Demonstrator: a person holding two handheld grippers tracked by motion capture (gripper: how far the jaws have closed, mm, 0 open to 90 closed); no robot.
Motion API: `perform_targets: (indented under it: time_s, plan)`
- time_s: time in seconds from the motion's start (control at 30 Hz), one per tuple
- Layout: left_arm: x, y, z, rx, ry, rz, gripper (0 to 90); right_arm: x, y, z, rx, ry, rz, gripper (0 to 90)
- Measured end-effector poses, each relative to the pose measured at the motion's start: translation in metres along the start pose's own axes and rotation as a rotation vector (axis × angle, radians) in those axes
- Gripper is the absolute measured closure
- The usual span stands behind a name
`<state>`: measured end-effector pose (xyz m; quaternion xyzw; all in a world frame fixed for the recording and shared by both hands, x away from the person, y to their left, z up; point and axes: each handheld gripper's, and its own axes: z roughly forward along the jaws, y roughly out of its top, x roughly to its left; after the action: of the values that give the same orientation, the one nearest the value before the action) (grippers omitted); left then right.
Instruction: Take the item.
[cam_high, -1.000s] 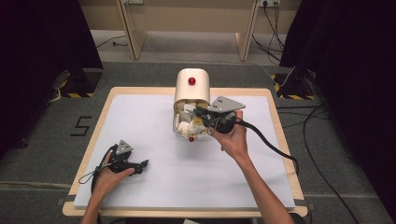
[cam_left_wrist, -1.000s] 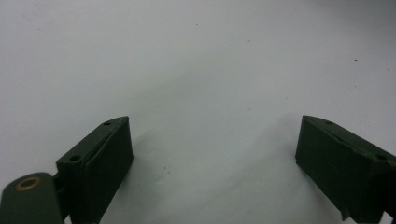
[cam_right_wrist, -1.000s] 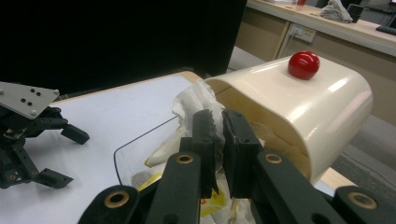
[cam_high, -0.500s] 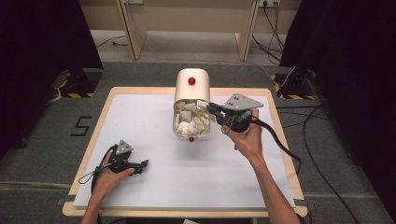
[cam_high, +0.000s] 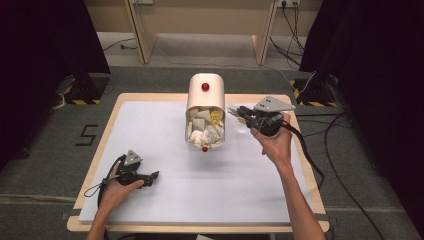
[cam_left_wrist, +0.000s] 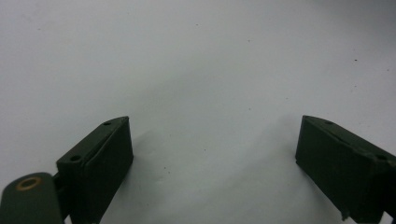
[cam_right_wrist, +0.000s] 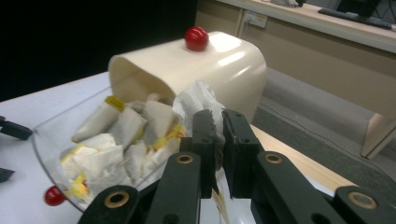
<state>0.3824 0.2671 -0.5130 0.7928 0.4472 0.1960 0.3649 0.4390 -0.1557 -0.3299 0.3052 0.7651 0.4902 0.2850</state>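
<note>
A: What is the biggest thing here?
B: The counter (cam_high: 165, 195). It has a white top and a light wood edge.

A: What sits on it?
B: A cream box (cam_high: 205, 97) with a round top. It lies toward the back, near the middle. It has a red knob (cam_high: 205, 87) on top. Its clear lid (cam_high: 204, 144) hangs open at the front, with another small red knob (cam_high: 204, 149) on it.

A: What is inside?
B: Lots of little white packets (cam_right_wrist: 116, 135) with yellow bits. They look like tea bags. They are piled up inside.

A: Can you read any words?
B: No words on the box or the packets. They are too small to tell. A mark like the number 5 (cam_high: 87, 135) is on the floor at the left.

A: What does the right gripper (cam_right_wrist: 218, 135) do?
B: It is just beside the box, on its right side. Its fingers are pinching a crinkly white packet (cam_right_wrist: 198, 100).

A: And the left gripper (cam_high: 134, 172)?
B: It rests on the counter at the front left, well apart from the box. Its fingers (cam_left_wrist: 98, 163) are spread wide, with only white counter between them.
</note>
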Motion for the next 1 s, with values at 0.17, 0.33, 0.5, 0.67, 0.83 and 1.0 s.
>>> perform_targets:
  time_s: [0.17,0.33,0.5,0.67,0.83,1.0]
  plan:
    - [0.0,0.0,0.0,0.0,0.0,0.0,9.8,-0.013,-0.008,0.006,0.017,-0.026,0.03,84.2]
    - [0.0,0.0,0.0,0.001,0.0,0.0,9.8,-0.026,-0.015,0.014,0.031,-0.051,0.049,84.2]
    - [0.0,0.0,0.0,0.001,-0.001,0.0,9.8,-0.034,-0.018,0.022,0.043,-0.067,0.053,84.2]
    - [0.0,0.0,0.0,0.001,0.0,0.0,9.8,-0.039,-0.021,0.029,0.05,-0.078,0.062,84.1]
    - [0.0,0.0,0.0,0.0,-0.001,-0.001,9.8,-0.048,-0.028,0.042,0.07,-0.096,0.067,84.1]
    - [0.0,0.0,0.0,0.0,-0.001,-0.001,9.8,-0.06,-0.037,0.058,0.083,-0.111,0.079,84.1]
